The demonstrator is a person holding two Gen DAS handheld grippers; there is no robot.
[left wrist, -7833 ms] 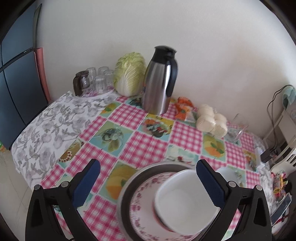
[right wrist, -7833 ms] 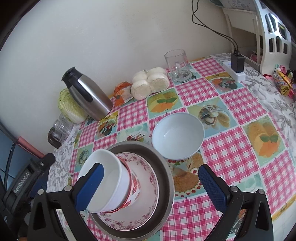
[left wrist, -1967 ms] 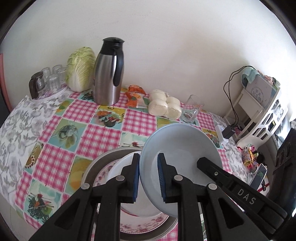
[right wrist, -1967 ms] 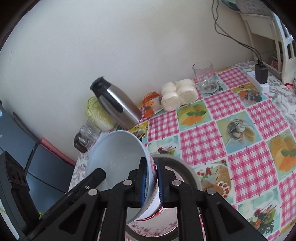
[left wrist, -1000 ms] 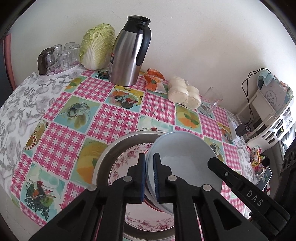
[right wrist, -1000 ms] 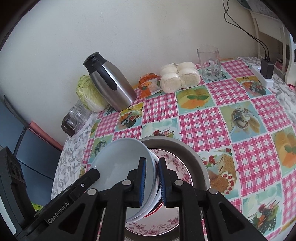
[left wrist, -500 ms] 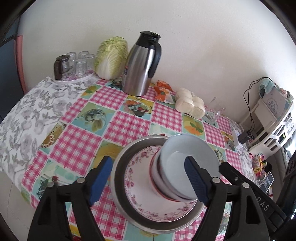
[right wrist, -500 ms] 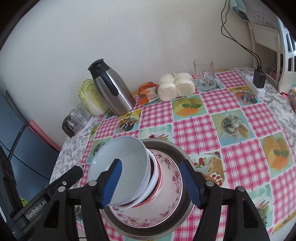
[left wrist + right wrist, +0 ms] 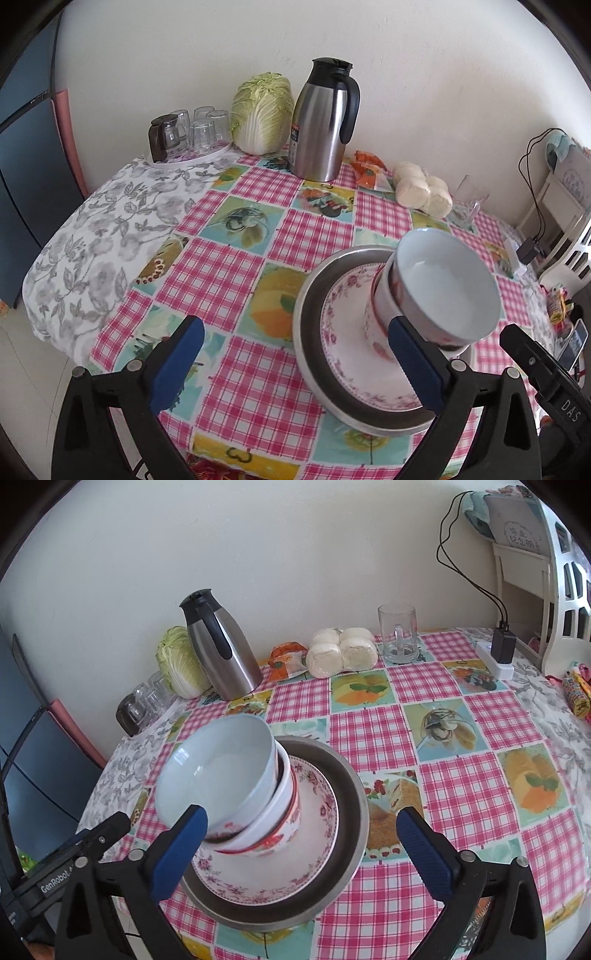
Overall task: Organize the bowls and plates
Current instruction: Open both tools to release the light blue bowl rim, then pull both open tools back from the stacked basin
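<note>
Tablecloth point(image 9: 369, 734) of pink gingham and fruit-picture squares covers the round table and carries everything here. Largest on it is the wide grey metal basin point(image 9: 352, 801), which serves as the landmark. Inside the basin lies a white plate with a pink floral rim point(image 9: 317, 853); on the plate stands a white bowl with red decoration point(image 9: 280, 823), and nested in that bowl sits a plain pale-blue bowl point(image 9: 218, 771), which looks slightly tilted. So the stack reads basin, plate, patterned bowl, plain bowl, all touching.

Beyond the basin, against the wall, stand a tall steel thermos jug with a black handle point(image 9: 325, 122), a pale green napa cabbage point(image 9: 262, 110) just beside it, a bag of white steamed buns point(image 9: 341, 650) and a clear glass mug point(image 9: 399, 635).

The left gripper point(image 9: 295, 362) is spread wide and grips nothing; one blue pad point(image 9: 413, 365) overlaps the stack in its view, though contact cannot be told. The right gripper point(image 9: 303, 853) is likewise wide apart and empty, its fingers flanking the basin.

Judging by this, the nesting step appears finished and both tools are clear of the stack. No other loose plate or bowl shows on the cloth, so the next move probably calls for backing away, or checking that the top bowl sits level.
</note>
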